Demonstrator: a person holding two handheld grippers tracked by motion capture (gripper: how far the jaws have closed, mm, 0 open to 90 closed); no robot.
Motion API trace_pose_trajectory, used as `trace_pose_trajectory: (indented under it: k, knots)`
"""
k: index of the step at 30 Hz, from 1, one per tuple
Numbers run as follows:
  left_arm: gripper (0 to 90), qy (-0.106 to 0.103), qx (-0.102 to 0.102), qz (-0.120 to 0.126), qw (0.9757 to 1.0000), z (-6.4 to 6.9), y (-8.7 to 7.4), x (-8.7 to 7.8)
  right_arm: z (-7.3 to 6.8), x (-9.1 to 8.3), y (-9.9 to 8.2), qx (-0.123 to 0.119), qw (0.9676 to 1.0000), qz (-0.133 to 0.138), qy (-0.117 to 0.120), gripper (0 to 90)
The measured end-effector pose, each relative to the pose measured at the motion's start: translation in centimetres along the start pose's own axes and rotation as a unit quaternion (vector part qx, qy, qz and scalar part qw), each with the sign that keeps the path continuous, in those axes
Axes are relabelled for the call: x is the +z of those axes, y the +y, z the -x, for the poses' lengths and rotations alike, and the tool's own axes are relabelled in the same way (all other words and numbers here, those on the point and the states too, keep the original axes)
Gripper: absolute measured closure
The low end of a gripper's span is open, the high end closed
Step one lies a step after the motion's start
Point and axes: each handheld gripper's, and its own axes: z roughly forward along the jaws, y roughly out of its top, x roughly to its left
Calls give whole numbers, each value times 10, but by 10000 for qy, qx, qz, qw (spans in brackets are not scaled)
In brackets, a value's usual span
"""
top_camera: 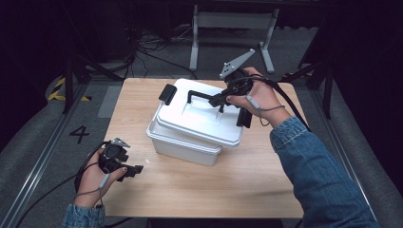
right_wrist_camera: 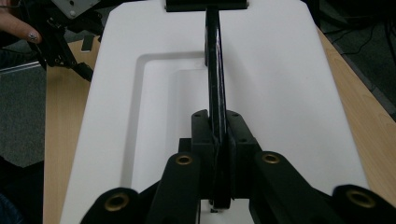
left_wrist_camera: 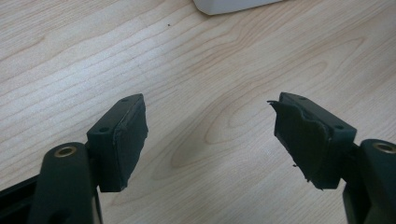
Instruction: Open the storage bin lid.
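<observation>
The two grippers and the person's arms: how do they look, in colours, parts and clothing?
Both the left gripper and the right gripper are black, with brass-coloured rivets, dark padded jaws, a grey three-cornered plate and a trailing black cable. Grey cords loop around the hands. The sleeves are blue denim.

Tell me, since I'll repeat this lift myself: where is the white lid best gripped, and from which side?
Grip the lid by its raised black handle, from above. The bar stands clear of the lid's recess, thin enough for the tongs; the right tongs are shut on it.
</observation>
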Motion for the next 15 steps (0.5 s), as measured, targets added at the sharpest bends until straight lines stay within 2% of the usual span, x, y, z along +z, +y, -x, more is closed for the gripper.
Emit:
trace_pose_trajectory:
  k: [9,15]
  knots:
    - [264,21,6,-26,10000,1,1,2,4,-36,-29,120,9997,85,-204,848]
    - [262,1,-21,-47,10000,1,1,3,8,-52,-43,231,9990,78,-377,848]
